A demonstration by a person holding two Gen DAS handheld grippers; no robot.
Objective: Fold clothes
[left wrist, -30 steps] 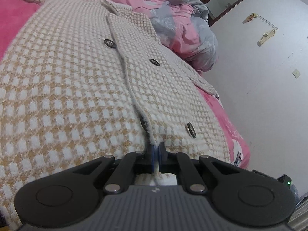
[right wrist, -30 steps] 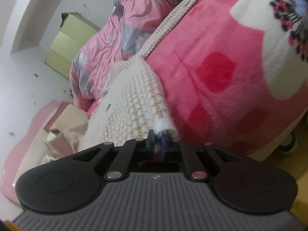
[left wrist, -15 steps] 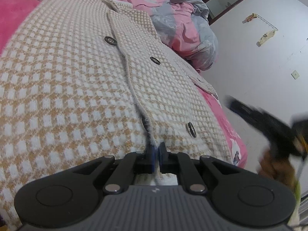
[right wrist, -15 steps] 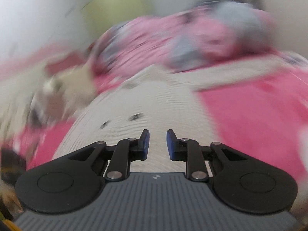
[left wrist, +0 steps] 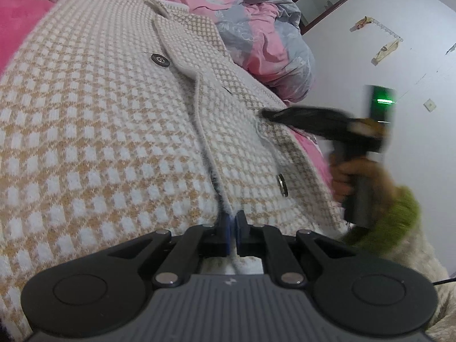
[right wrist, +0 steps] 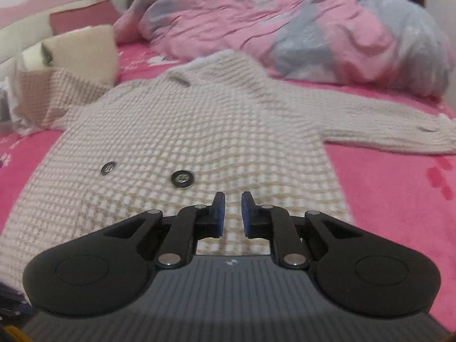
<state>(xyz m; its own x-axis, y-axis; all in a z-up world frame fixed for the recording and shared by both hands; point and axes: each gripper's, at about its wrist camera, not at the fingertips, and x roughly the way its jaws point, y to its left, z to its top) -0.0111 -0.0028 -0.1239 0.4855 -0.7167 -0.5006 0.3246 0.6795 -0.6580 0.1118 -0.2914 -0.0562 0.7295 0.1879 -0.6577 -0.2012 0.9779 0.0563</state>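
A beige-and-white checked knit cardigan (left wrist: 114, 114) lies spread front-up on a pink bed, its dark buttons (left wrist: 160, 58) showing. My left gripper (left wrist: 232, 222) is shut on the cardigan's front edge near the hem. The right gripper (right wrist: 230, 202) hovers over the lower front of the cardigan (right wrist: 213, 119), close to a button (right wrist: 183, 179). Its jaws stand a small gap apart and are closing, with nothing between them. In the left wrist view the right gripper (left wrist: 265, 112) shows blurred at the right, held by a hand (left wrist: 342, 176) in a green sleeve.
A crumpled pink and grey quilt (right wrist: 256, 14) is heaped at the head of the bed. A cream pillow (right wrist: 82, 48) sits at the far left. One cardigan sleeve (right wrist: 384, 131) stretches right across the pink sheet (right wrist: 399, 193). The bed's edge and a white wall (left wrist: 370, 5) lie to the right.
The right gripper let go of the cardigan's edge, rolled and swung across over the cardigan's front; it now shows in the left wrist view. The left gripper kept its grip and place.
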